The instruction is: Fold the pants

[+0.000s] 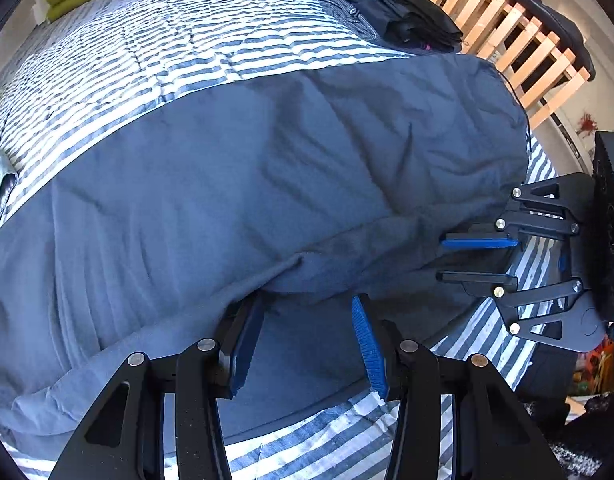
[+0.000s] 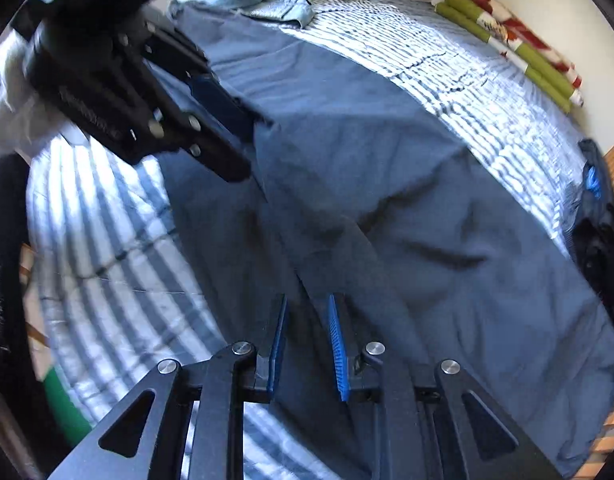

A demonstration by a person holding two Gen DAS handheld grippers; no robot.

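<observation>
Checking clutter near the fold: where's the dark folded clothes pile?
The dark folded clothes pile sits on the striped bedspread beside the wooden slats, just past the far end of the blue pants; right edge in the right wrist view.

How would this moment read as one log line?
pants: flat on striped bedspread | left tongs: open | right tongs: open
</observation>
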